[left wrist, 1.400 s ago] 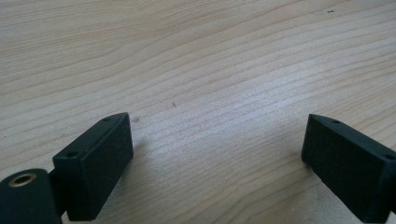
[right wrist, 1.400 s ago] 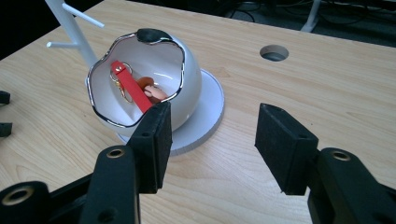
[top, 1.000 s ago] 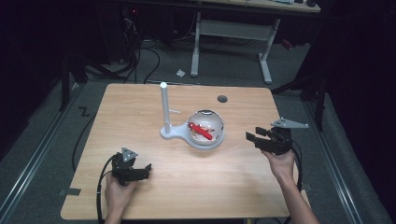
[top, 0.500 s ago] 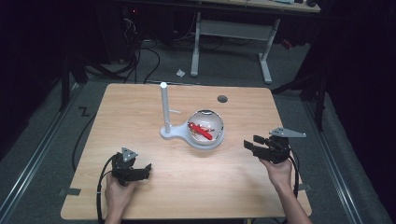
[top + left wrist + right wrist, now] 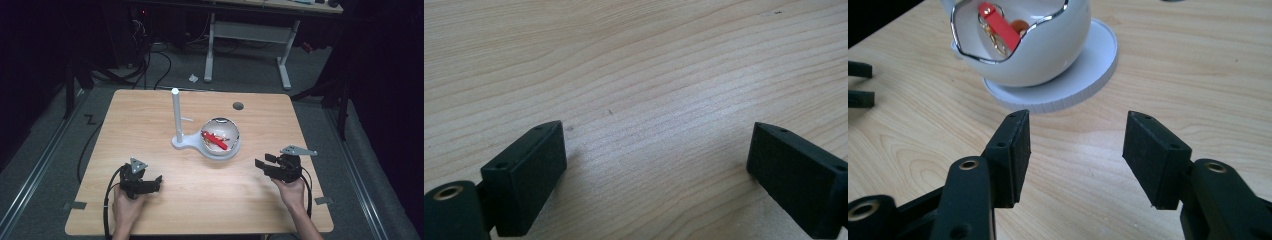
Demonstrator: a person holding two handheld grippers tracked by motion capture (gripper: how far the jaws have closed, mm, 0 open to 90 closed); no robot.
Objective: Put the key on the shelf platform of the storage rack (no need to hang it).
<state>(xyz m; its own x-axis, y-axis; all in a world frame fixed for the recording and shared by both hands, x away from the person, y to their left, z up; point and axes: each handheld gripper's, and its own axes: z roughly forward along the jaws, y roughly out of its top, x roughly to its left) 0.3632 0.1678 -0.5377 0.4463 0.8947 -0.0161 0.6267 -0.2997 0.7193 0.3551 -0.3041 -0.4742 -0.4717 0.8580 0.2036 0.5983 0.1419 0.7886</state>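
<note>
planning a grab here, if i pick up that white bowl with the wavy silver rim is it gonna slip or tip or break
The bowl looks glossy and rounded, so flat jaws would likely slip on its side. It sits on a white round base; whether they are joined I cannot tell. It looks like glazed ceramic, so probably breakable. The red piece lying inside would likely slide if the bowl tilted.
</note>
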